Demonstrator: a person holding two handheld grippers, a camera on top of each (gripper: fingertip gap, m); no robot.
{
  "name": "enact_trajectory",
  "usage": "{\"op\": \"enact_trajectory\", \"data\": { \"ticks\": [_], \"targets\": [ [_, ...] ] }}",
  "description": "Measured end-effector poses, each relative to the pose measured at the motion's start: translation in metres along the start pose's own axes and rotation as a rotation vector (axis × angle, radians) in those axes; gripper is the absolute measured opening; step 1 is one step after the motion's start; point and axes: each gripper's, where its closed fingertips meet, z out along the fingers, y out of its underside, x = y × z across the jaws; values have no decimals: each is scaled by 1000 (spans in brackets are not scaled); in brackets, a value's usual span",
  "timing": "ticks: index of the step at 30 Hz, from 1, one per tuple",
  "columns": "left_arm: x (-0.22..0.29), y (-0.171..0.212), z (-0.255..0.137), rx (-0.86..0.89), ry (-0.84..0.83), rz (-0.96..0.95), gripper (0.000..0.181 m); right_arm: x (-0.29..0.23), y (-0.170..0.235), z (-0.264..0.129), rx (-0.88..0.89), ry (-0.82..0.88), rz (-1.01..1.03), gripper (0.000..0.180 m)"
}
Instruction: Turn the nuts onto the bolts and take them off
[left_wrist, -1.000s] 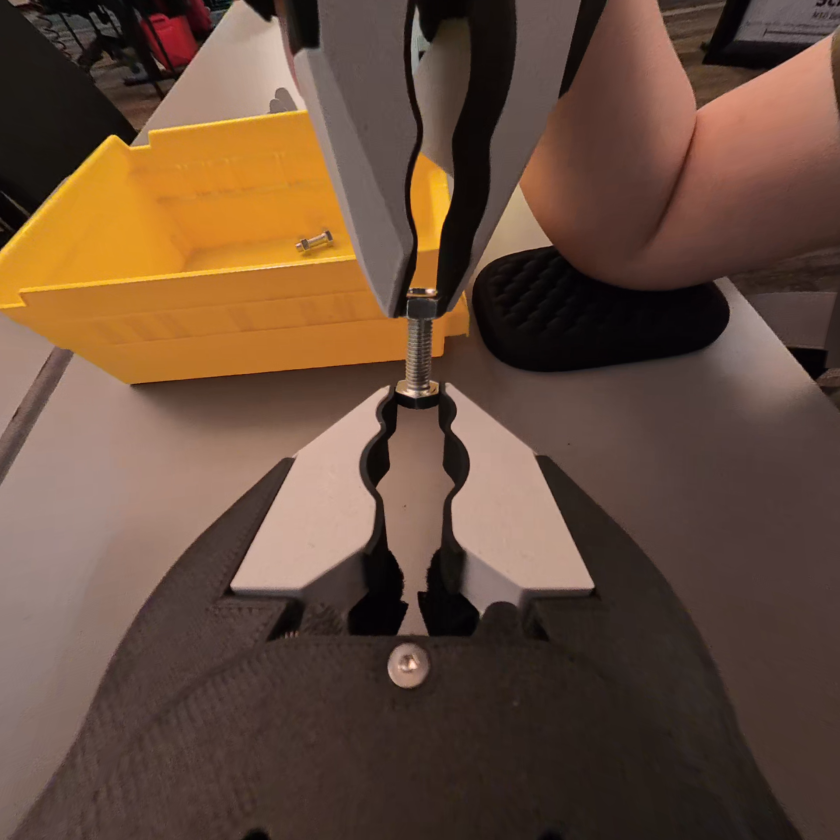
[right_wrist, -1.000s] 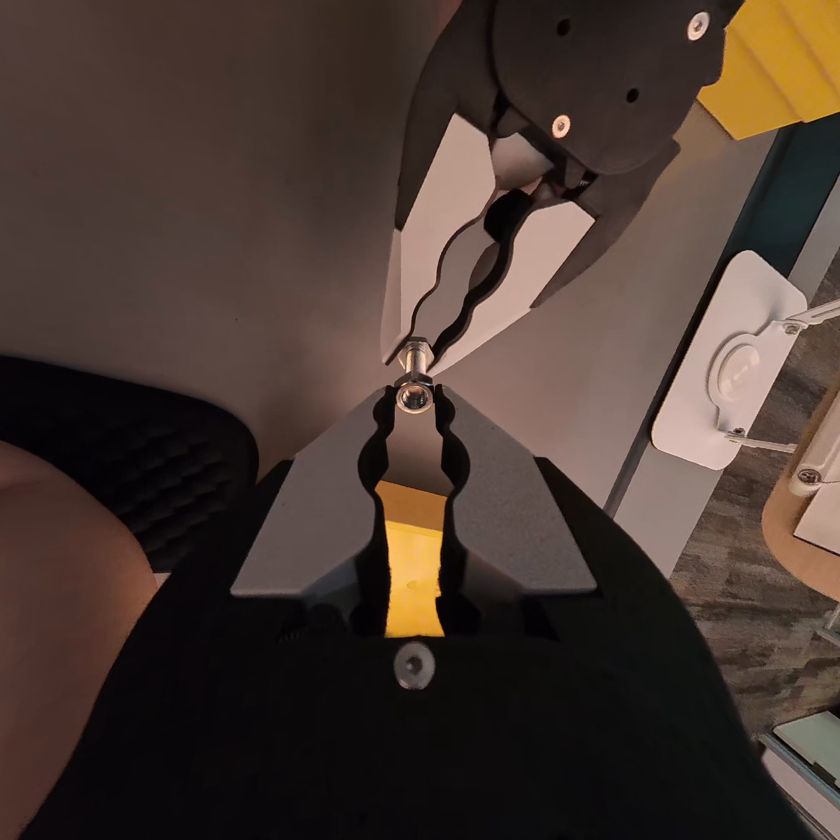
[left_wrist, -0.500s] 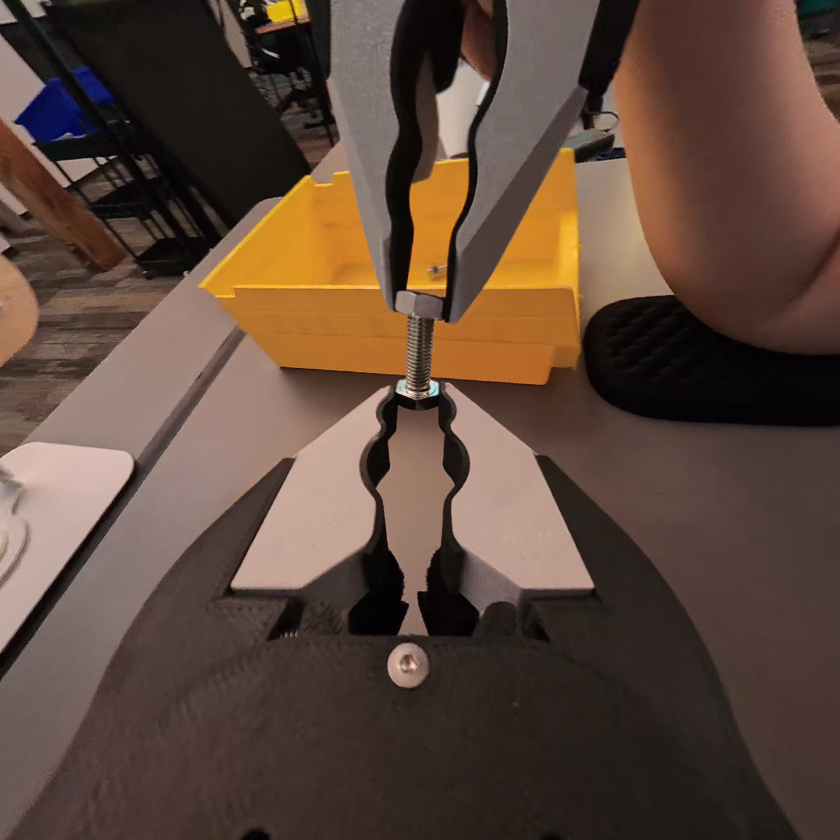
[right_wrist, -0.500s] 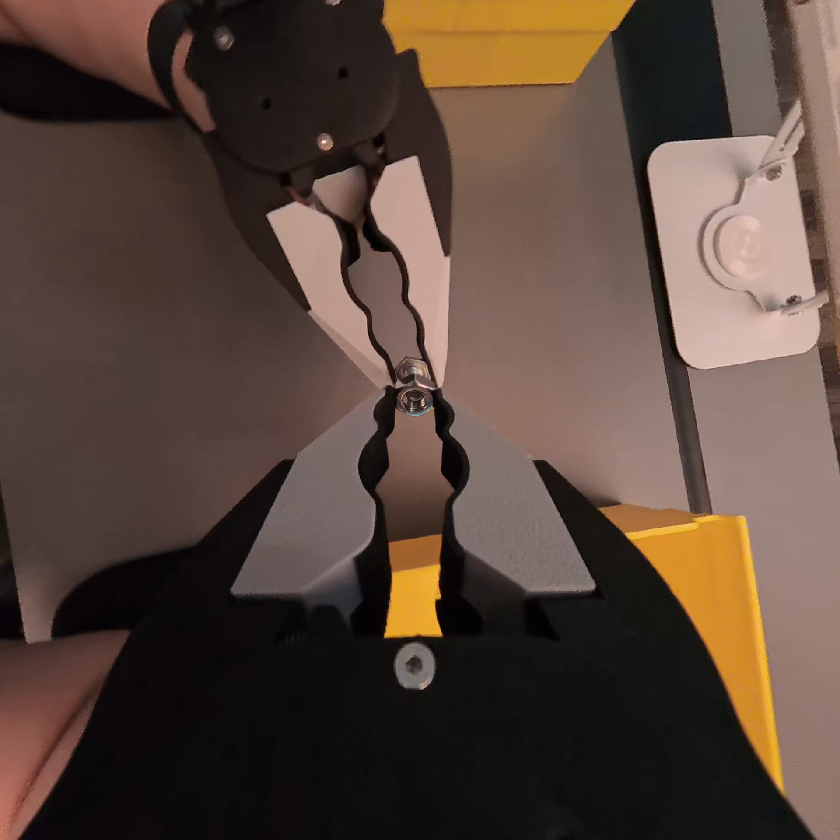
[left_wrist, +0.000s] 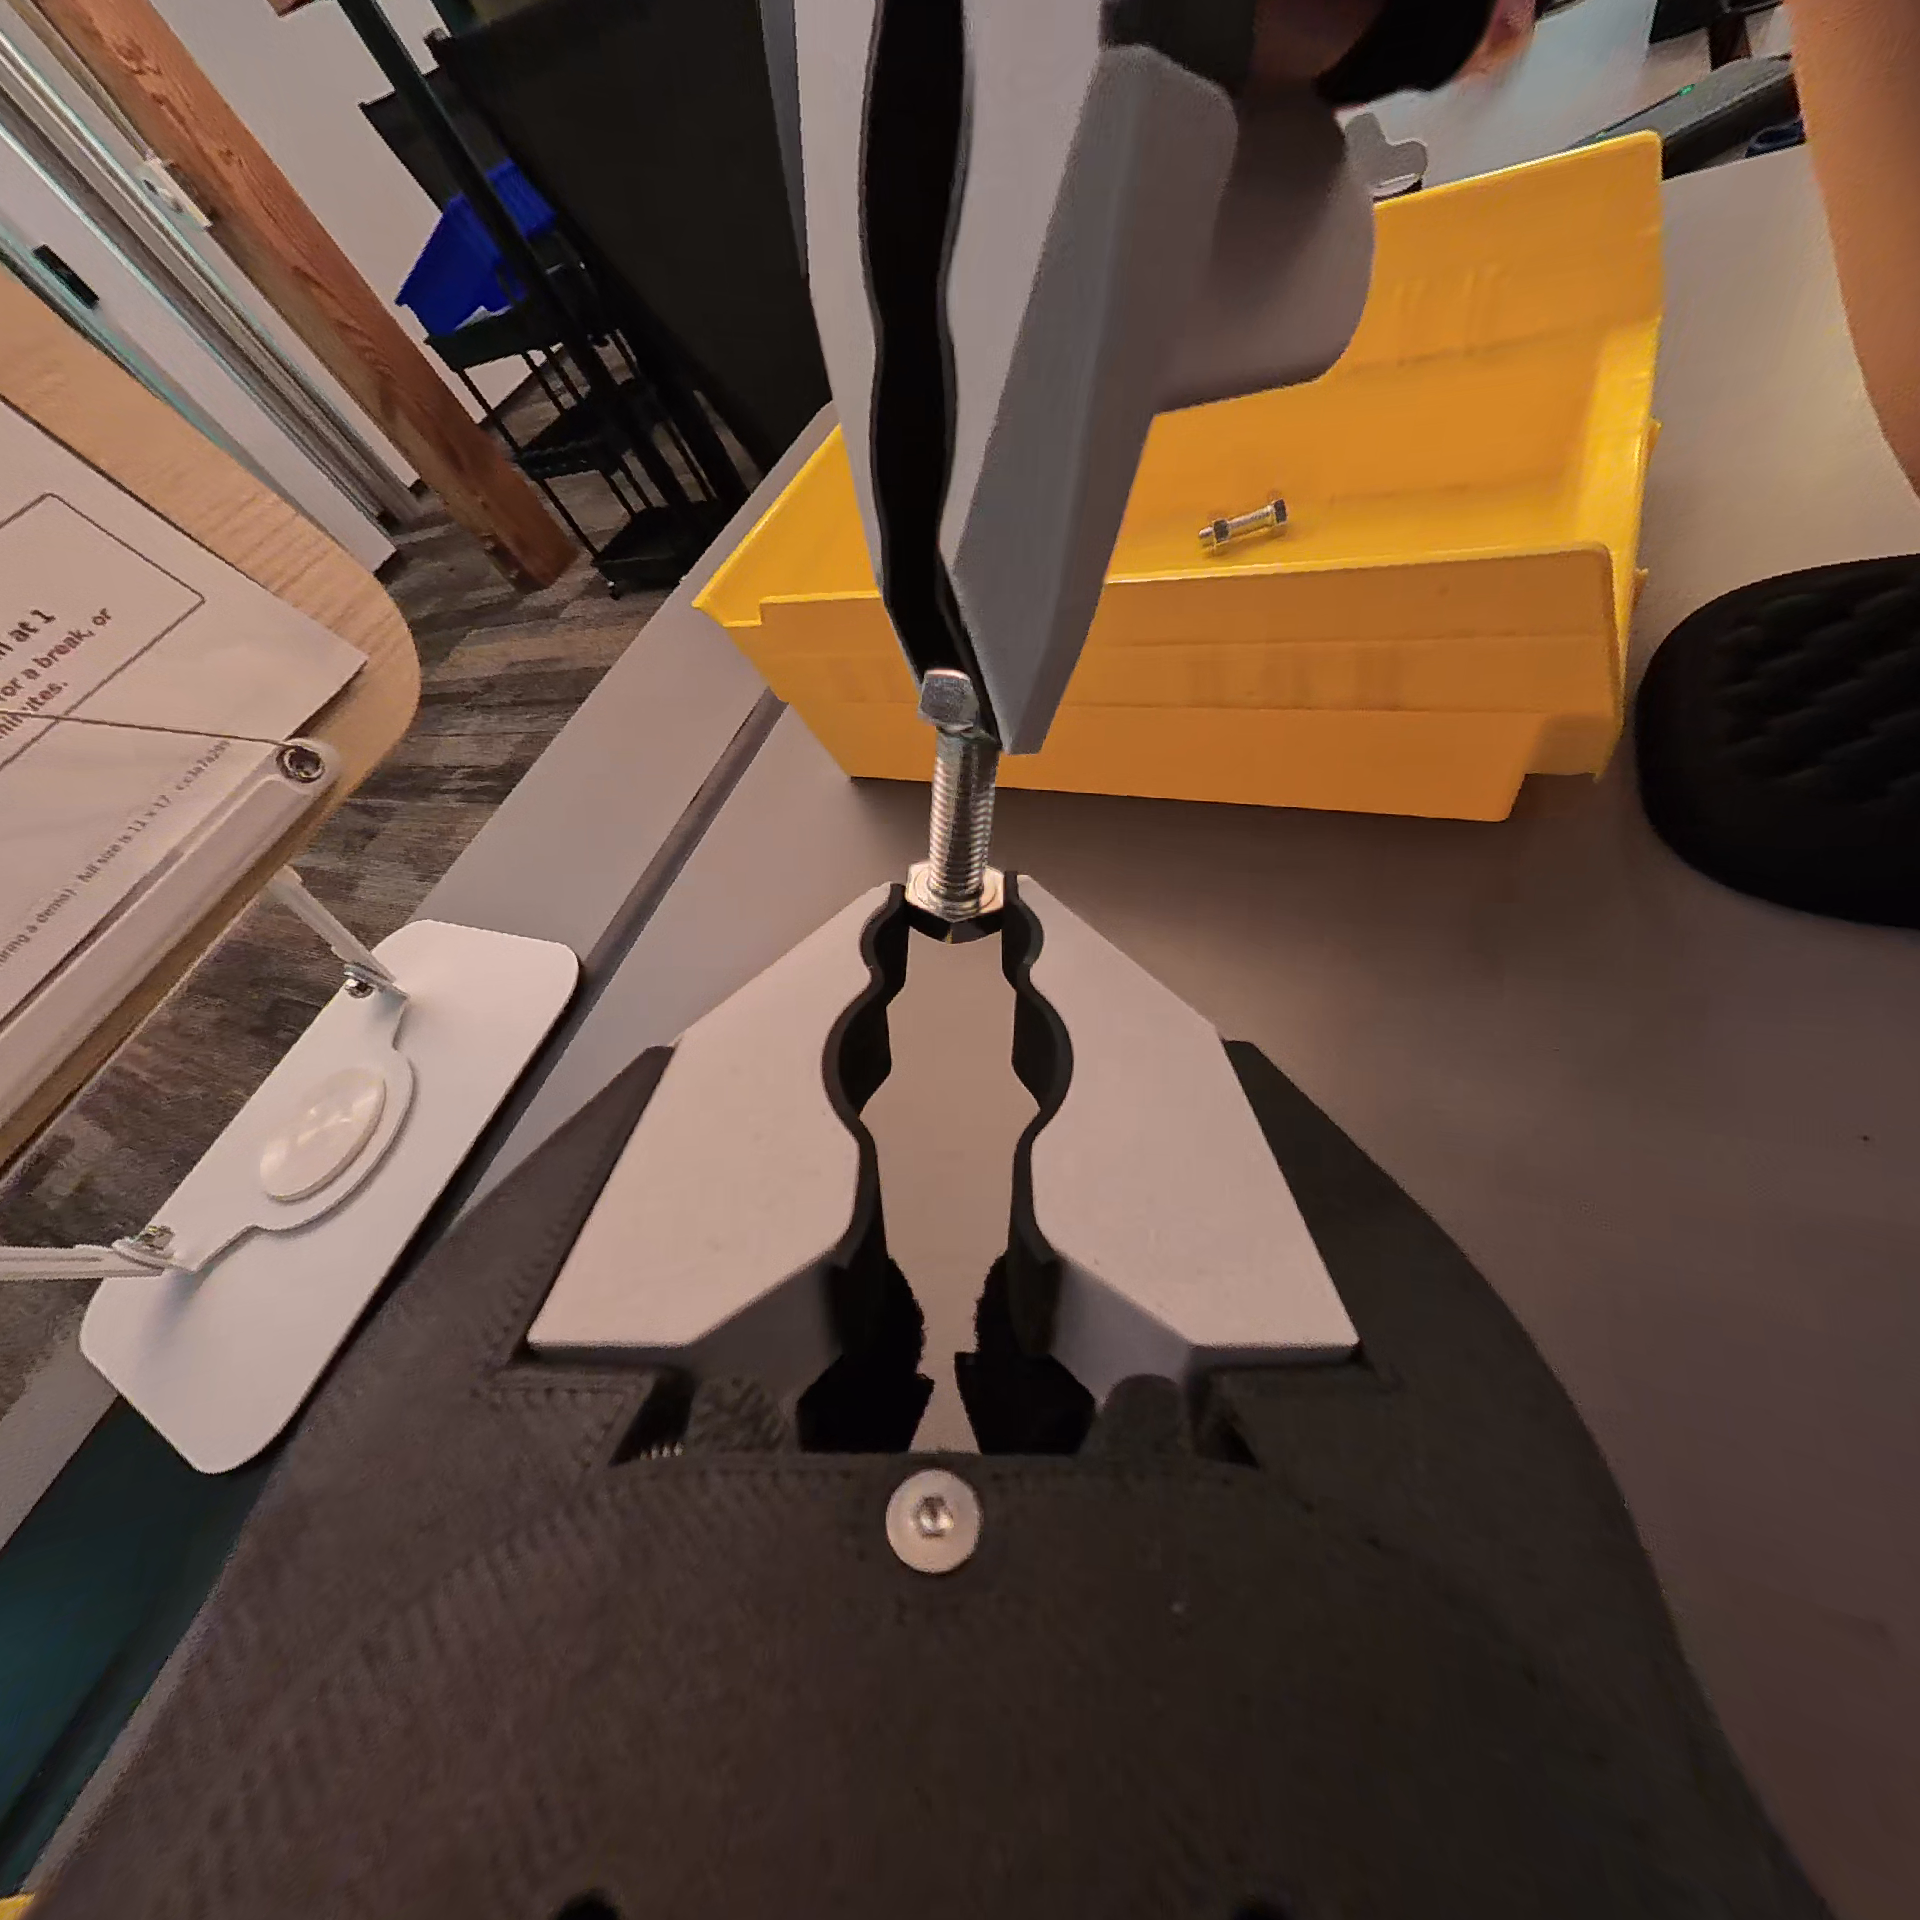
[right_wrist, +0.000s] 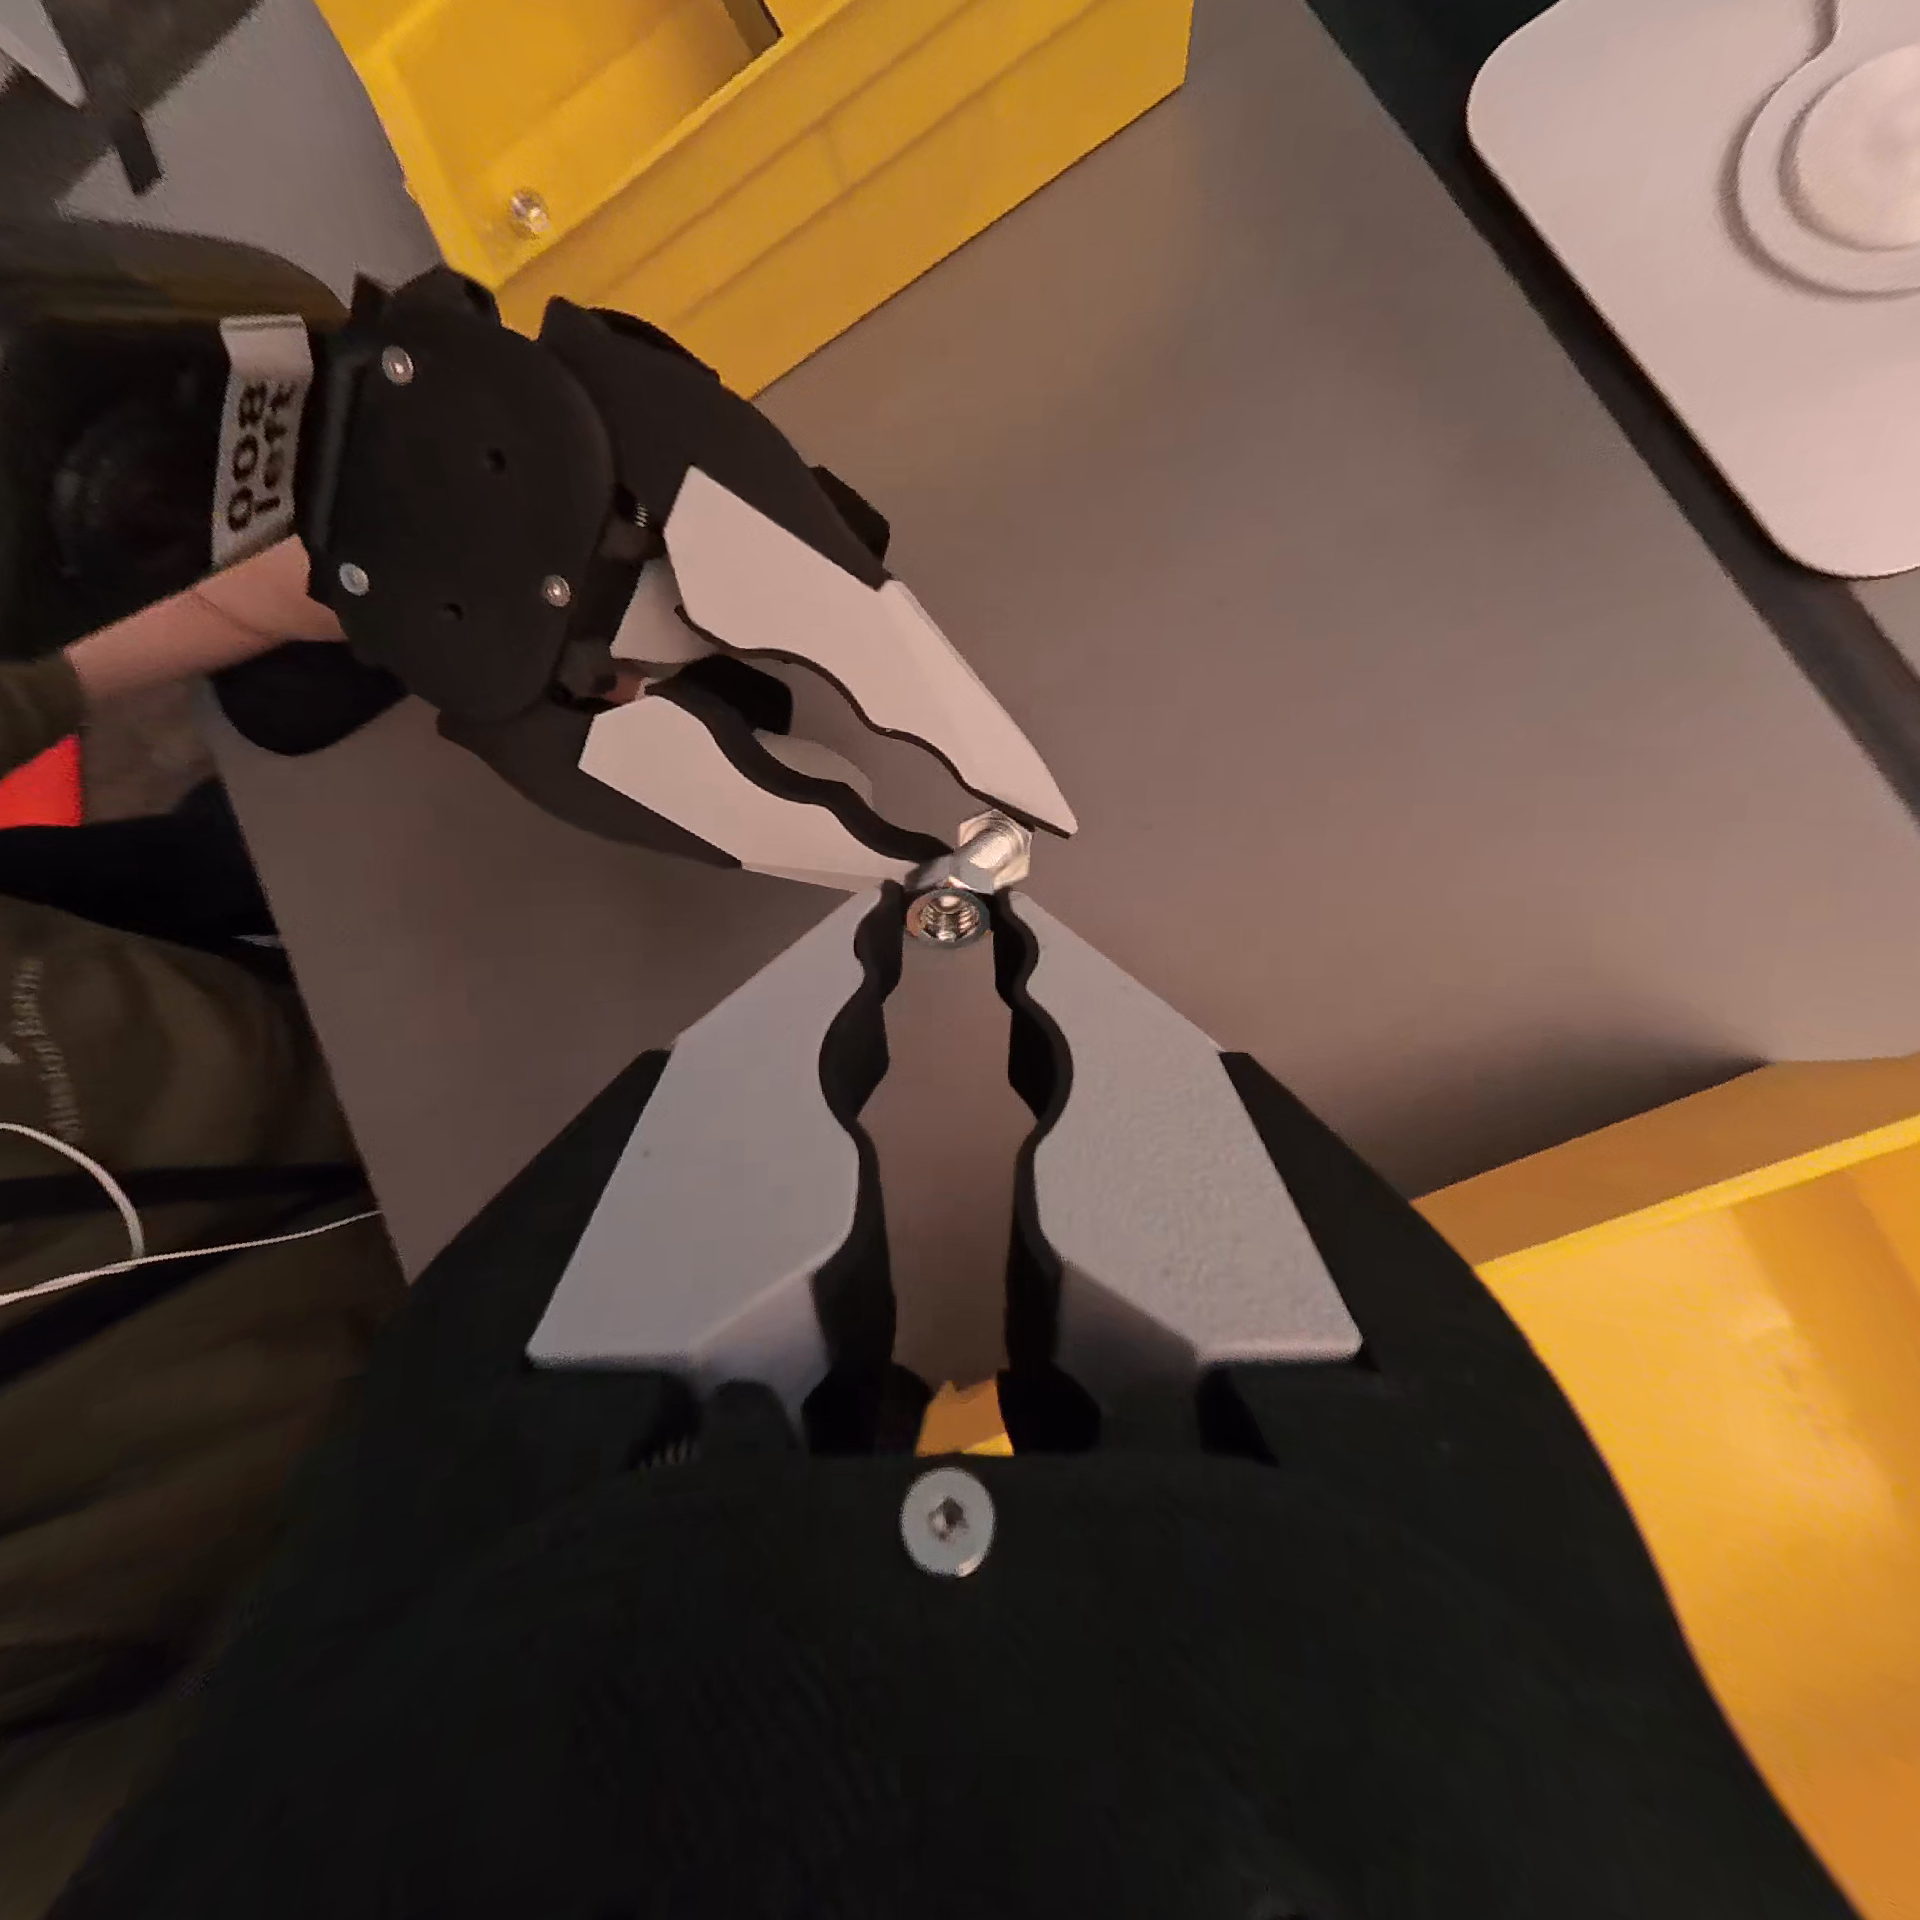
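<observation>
A silver bolt (left_wrist: 961, 805) stands upright between the two grippers above the grey table (left_wrist: 1507, 1091). My left gripper (left_wrist: 951, 914) is shut on the bolt's lower hex end, which looks like its head (right_wrist: 992, 831). My right gripper (left_wrist: 961, 717) comes down from above and is shut on the nut (left_wrist: 948, 696) at the bolt's upper end. In the right wrist view my right gripper (right_wrist: 945, 914) holds that nut (right_wrist: 942, 920) end on, its threaded hole showing. The left gripper (right_wrist: 987, 847) reaches in from the left.
A yellow bin (left_wrist: 1247, 665) behind the bolt holds another bolt with a nut (left_wrist: 1242, 525). A black pad (left_wrist: 1797, 748) lies to the right, under a person's arm (left_wrist: 1870, 260). A white stand base (left_wrist: 312, 1143) sits off the table's left edge. Yellow bin walls (right_wrist: 831, 208) show in the right wrist view.
Both grippers stay shut on the bolt and nut. The right gripper has turned about the bolt's axis. The left wrist view has swung left, so the bin sits further right.
</observation>
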Motion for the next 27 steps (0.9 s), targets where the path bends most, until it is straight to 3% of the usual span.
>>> {"op": "enact_trajectory", "data": {
  "ticks": [3,9,20,27],
  "targets": [
    [5,-1,1,5,15,26,16,-6,2,1,-12,-65,19,15],
    [8,0,3,6,30,26,16,-4,7,0,-49,3,-104,15],
    [24,5,6,-28,182,-64,16,0,24,0,-135,211,-716,16],
    [28,13,8,-72,207,-49,16,-5,25,-2,-106,245,-921,16]
  ]
}}
